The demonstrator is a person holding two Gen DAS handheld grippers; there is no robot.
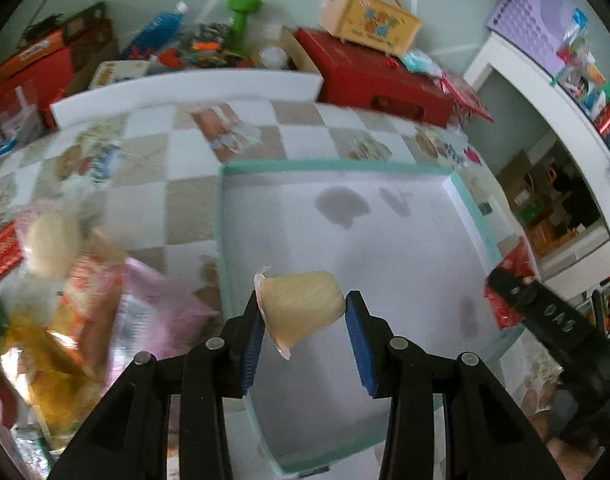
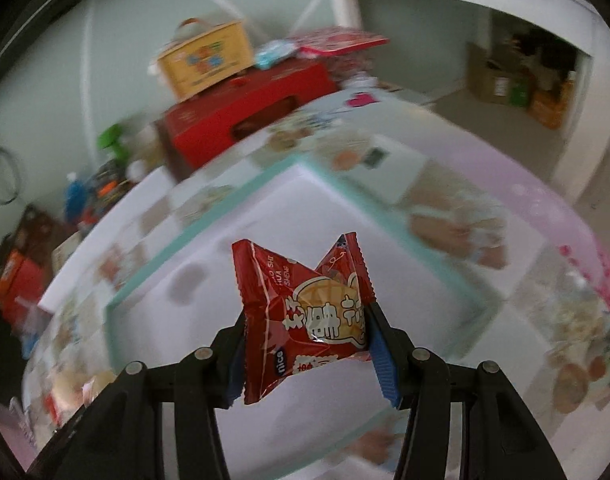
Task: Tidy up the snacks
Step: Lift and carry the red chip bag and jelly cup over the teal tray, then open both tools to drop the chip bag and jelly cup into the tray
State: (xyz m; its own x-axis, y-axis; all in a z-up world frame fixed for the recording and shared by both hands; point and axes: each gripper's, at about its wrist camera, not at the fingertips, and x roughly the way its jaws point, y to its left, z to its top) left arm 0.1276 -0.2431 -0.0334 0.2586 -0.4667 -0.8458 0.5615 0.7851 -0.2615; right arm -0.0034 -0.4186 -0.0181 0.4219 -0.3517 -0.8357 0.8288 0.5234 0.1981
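My left gripper (image 1: 305, 314) is shut on a pale yellow jelly cup (image 1: 301, 306), lying sideways between the blue pads, above the white tray with a mint rim (image 1: 221, 216). My right gripper (image 2: 305, 336) is shut on a red snack packet (image 2: 305, 312) with white lettering, held over the same tray (image 2: 209, 224). The right gripper (image 1: 545, 316) with its red packet also shows at the right edge of the left wrist view. The tray floor is bare apart from a few grey marks.
A blurred heap of snack packets (image 1: 85, 300) lies left of the tray on the checked tablecloth (image 1: 165, 152). Behind stand a white foam strip (image 1: 185, 92), a red box (image 1: 377, 76) with a yellow carry case (image 1: 369, 20) on top, and a white shelf unit (image 1: 545, 92).
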